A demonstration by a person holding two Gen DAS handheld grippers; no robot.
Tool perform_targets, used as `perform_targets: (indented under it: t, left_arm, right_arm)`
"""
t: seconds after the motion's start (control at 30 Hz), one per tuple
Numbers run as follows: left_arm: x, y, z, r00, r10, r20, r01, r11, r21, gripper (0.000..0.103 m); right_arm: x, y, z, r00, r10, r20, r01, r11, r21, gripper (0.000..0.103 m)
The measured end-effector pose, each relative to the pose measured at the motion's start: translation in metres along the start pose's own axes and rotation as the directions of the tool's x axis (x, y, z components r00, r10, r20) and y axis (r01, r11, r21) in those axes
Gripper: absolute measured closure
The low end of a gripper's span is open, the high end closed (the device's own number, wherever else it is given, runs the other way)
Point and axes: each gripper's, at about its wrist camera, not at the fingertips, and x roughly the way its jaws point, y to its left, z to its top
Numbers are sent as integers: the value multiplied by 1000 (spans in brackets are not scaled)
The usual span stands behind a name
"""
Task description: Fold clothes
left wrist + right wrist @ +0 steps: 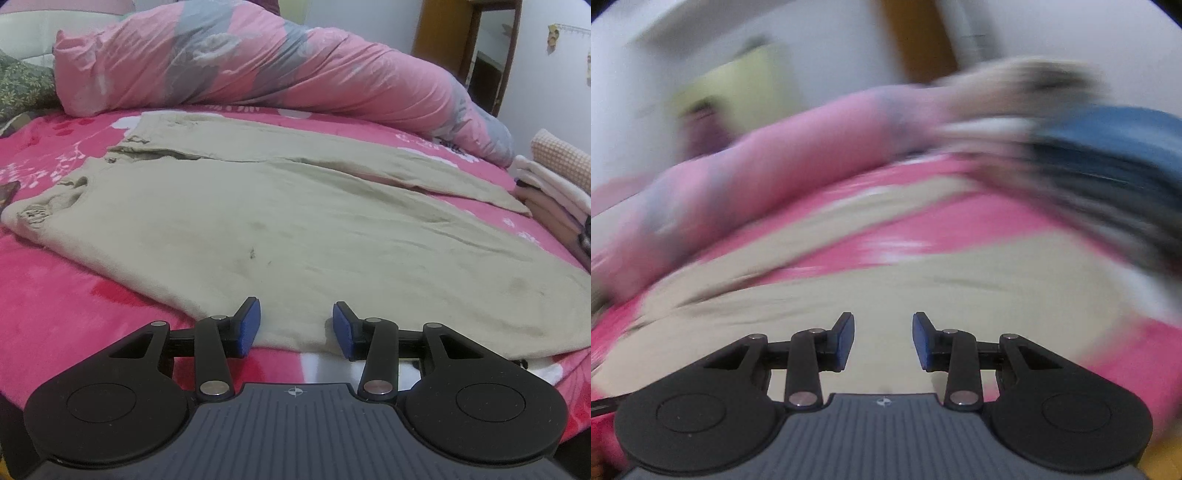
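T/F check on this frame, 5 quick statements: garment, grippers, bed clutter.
1. The beige sweater lies spread flat on the pink bedsheet. True.
2. The left gripper is clamped on the sweater. False: its jaws are apart, nothing pinched.
3. A rolled pink quilt lies behind the sweater. True.
4. The right gripper holds a sleeve. False: open, empty, over the sweater.
5. The sweater is already folded in half. False: one sleeve lies stretched out.

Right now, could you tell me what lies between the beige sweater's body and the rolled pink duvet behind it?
In the left wrist view, the beige sweater's far sleeve lies stretched there, with a strip of pink bedsheet beyond it before the duvet.
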Motion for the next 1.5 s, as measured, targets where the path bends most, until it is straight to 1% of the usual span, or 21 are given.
perform_targets:
  t: [0.03,0.1,0.2,0.27,0.3,0.37,0.43,0.57,0.6,0.7,0.8,0.87,0.9,0.97,1.03,1.1,1.17,1.23,1.37,1.47,1.5]
  left_arm:
    - [-3,0,-2,1000,4,5,-4,1000,-5,60]
    - [-8,1,-6,1000,11,16,-11,1000,-16,60]
    - [-14,3,-9,1000,20,16,-20,999,-33,60]
    - [-17,6,-10,1000,26,12,-26,999,-40,60]
    - [-19,8,-10,999,32,15,-31,998,-48,60]
    - [-25,13,-10,998,48,29,-46,996,-70,60]
    - [-31,19,-10,997,60,48,-55,995,-88,60]
    - [-35,37,-7,993,91,70,-80,986,-146,60]
    - [-34,42,-6,993,98,71,-85,982,-166,60]
    - [-32,60,-2,994,84,74,-64,967,-245,60]
    - [-30,74,1,996,58,74,-30,943,-331,60]
    - [-29,78,1,996,42,74,-12,929,-369,60]
    - [-28,79,0,996,40,76,-8,925,-380,60]
    - [-29,79,-2,996,40,83,-4,922,-387,60]
    - [-28,79,-4,995,41,90,-3,921,-389,60]
    - [-27,79,-4,995,42,93,-2,920,-391,60]
    - [-25,79,-4,994,44,96,-3,920,-391,60]
    - [-24,79,-3,994,45,98,-3,921,-390,59]
    - [-22,79,-3,994,48,102,-5,922,-387,59]
    - [-23,79,-3,993,50,104,-7,924,-381,59]
    - [-23,79,-4,993,50,105,-7,925,-379,59]
  right_arm:
    - [17,21,5,997,70,-19,-71,996,-46,66]
    - [51,67,2,985,158,-71,-167,976,-140,66]
    - [86,121,-17,965,224,-137,-251,940,-231,67]
    - [100,149,-41,956,231,-180,-277,915,-295,67]
    - [103,158,-55,948,240,-210,-299,899,-321,66]
    - [90,166,-78,950,252,-185,-306,871,-385,65]
    - [68,166,-86,935,293,-198,-352,828,-438,65]
    - [37,148,-82,893,358,-273,-444,802,-399,65]
    - [31,144,-81,886,367,-285,-456,803,-384,65]
    - [25,136,-71,880,378,-287,-459,832,-312,65]
    - [34,124,-58,866,413,-283,-468,868,-165,64]
    - [48,115,-53,827,470,-308,-494,869,-3,62]
    - [56,110,-51,807,499,-316,-502,861,79,61]
    - [71,103,-57,747,574,-336,-516,819,250,61]
    - [86,95,-63,684,645,-340,-508,756,412,61]
    - [97,91,-72,665,660,-349,-463,731,501,61]
    - [103,87,-79,669,654,-353,-427,726,539,62]
    - [104,79,-81,667,668,-331,-409,699,587,62]
    - [105,56,-84,693,668,-270,-352,641,682,62]
    - [107,38,-87,717,662,-220,-314,588,746,62]
    - [107,31,-88,722,662,-202,-302,564,768,62]
